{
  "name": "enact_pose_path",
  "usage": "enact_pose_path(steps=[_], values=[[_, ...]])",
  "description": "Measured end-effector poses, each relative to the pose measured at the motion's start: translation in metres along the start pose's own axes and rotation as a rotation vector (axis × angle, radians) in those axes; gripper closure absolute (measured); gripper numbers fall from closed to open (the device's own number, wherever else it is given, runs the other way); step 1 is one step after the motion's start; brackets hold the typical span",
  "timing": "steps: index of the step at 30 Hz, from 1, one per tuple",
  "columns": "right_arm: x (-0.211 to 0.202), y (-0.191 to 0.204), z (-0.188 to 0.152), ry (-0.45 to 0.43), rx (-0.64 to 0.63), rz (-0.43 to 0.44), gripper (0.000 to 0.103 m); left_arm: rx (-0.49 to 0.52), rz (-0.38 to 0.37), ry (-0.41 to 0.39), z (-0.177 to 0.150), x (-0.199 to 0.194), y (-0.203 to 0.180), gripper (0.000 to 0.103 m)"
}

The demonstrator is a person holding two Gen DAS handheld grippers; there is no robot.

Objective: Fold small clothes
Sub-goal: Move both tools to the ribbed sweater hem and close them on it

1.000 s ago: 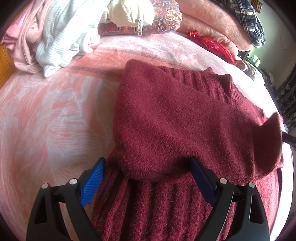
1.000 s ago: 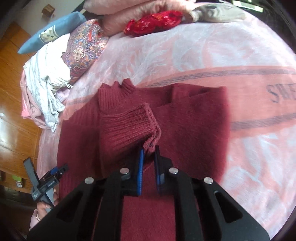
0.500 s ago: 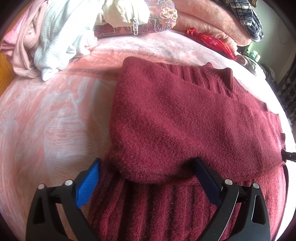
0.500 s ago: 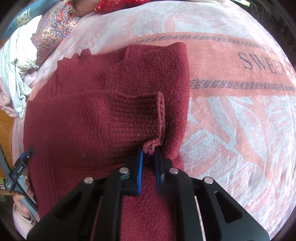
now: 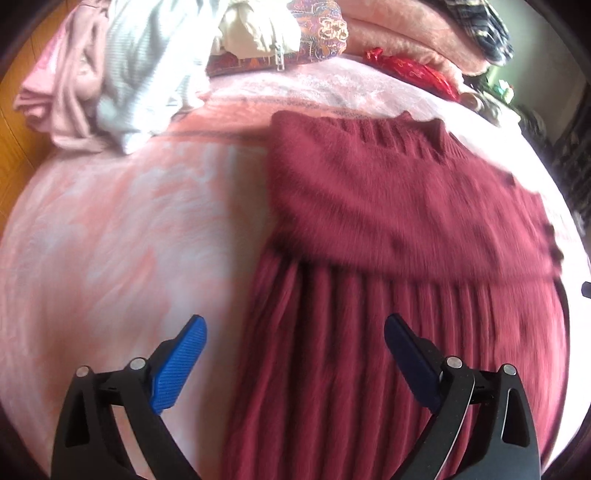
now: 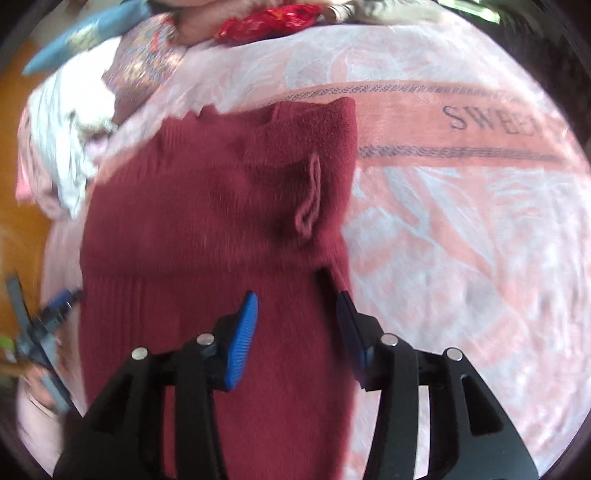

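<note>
A dark red knit sweater [image 5: 388,229] lies flat on the pink bed cover, with its sleeve folded across the chest. The sleeve cuff [image 6: 310,199] rests near the sweater's right edge in the right wrist view. My left gripper [image 5: 295,354] is open and empty, just above the ribbed lower part of the sweater near its left edge. My right gripper [image 6: 295,325] is open and empty, above the sweater [image 6: 221,221] a little short of the cuff. The left gripper also shows at the far left of the right wrist view [image 6: 55,306].
A heap of white and pink clothes [image 5: 110,74] lies at the back left of the bed. A patterned pillow [image 5: 317,33], a red bag [image 5: 410,70] and folded pink blankets [image 5: 399,33] line the back. The pink bed cover [image 6: 461,221] stretches to the right.
My right gripper has opened and let go of the sleeve cuff, which now lies on the sweater. Both grippers have drawn back from the folded sleeve.
</note>
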State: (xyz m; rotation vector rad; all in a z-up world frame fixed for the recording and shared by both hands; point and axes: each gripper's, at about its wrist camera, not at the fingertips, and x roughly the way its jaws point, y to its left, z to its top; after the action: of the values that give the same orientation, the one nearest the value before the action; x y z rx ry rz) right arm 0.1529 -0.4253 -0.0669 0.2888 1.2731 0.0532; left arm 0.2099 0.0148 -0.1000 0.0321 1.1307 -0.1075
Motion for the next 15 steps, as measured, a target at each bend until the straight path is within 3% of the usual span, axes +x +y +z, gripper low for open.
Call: enact_pose_path(steps=[4, 10, 15], values=[[-0.023, -0.006, -0.068, 0.066, 0.01, 0.075, 0.055, 0.0, -0.002, 0.055, -0.048, -0.037, 0.019, 0.006], [-0.046, 0.004, -0.155, 0.119, -0.105, 0.062, 0.051, -0.029, -0.047, 0.121, -0.126, -0.076, 0.049, 0.006], [-0.049, 0.003, -0.184, 0.133, -0.057, 0.064, 0.042, -0.05, -0.058, 0.183, -0.153, -0.074, 0.061, 0.006]])
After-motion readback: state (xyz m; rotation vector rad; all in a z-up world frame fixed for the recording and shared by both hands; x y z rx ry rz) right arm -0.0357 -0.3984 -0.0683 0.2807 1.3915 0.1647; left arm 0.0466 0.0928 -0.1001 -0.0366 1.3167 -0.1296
